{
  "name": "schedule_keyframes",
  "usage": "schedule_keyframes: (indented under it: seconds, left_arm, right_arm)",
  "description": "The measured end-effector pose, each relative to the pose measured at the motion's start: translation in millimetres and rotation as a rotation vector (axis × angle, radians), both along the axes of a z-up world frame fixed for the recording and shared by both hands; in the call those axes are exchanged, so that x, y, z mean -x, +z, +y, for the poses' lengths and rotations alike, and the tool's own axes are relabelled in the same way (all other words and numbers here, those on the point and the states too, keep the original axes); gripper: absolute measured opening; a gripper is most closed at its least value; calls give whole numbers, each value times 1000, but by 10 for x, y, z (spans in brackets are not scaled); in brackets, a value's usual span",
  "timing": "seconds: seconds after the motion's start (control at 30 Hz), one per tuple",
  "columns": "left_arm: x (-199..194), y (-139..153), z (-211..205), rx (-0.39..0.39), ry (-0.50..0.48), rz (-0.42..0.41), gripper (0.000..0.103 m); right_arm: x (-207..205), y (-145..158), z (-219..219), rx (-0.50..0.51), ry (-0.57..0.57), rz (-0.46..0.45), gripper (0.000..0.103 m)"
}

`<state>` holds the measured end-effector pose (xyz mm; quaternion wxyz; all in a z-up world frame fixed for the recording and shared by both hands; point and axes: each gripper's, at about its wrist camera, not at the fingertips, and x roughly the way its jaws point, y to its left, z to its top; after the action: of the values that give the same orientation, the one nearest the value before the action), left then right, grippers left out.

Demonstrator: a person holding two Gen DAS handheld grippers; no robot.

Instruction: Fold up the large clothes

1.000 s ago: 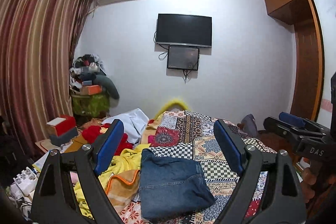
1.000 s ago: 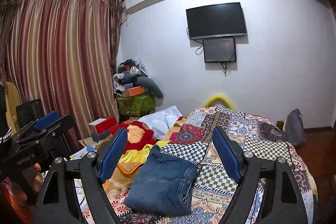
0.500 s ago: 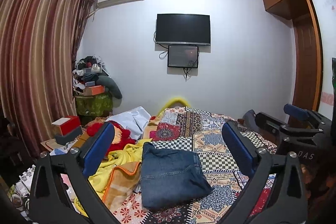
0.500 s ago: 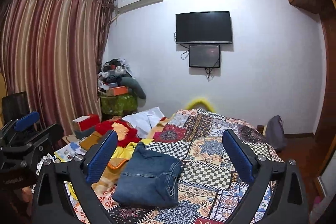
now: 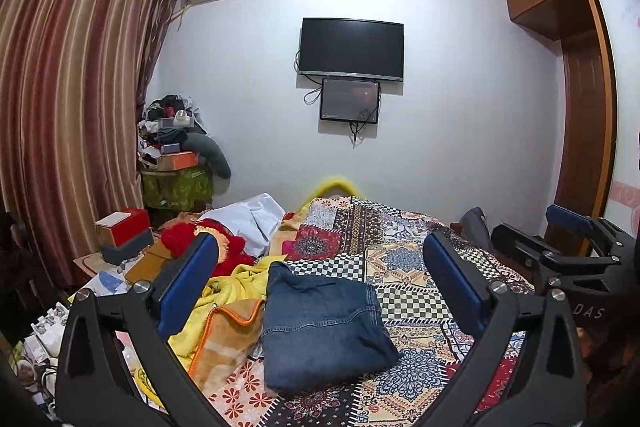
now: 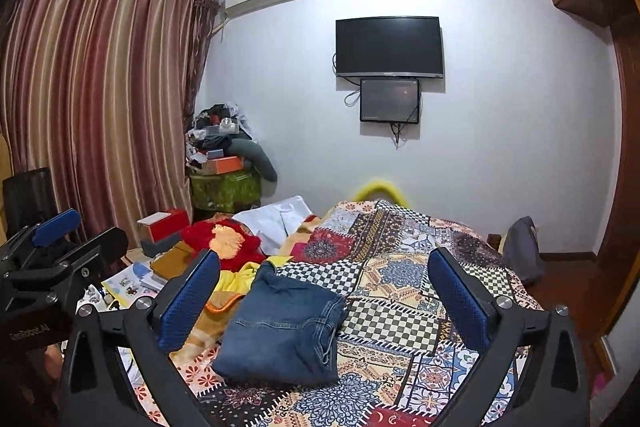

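A pair of blue jeans (image 5: 324,331) lies folded into a thick rectangle on the patchwork bedspread (image 5: 404,267). It also shows in the right wrist view (image 6: 284,335). My left gripper (image 5: 320,279) is open and empty, held above and short of the jeans. My right gripper (image 6: 326,287) is open and empty too, at about the same height. The right gripper shows at the right edge of the left wrist view (image 5: 568,247). The left gripper shows at the left edge of the right wrist view (image 6: 56,251).
A heap of yellow, orange and red blankets (image 5: 224,299) and a white cloth (image 5: 248,219) lie left of the jeans. Boxes (image 5: 124,235) and papers sit on a side table. A curtain (image 5: 68,123), cluttered stand (image 5: 176,167), wall TV (image 5: 352,49) and wardrobe (image 5: 580,131) surround the bed.
Both grippers have drawn back and up from the bed, so the jeans and bed appear smaller and farther. Both stayed open. The jeans have not moved.
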<state>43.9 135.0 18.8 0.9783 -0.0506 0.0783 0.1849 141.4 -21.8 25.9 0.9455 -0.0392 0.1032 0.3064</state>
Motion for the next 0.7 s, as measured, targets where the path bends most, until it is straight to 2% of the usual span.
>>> schedule_keyframes:
  seconds: [0.7]
  left_arm:
    - [-57, -89, 65, 42, 6, 26, 103]
  right_arm:
    - [-35, -37, -26, -4, -13, 21, 103]
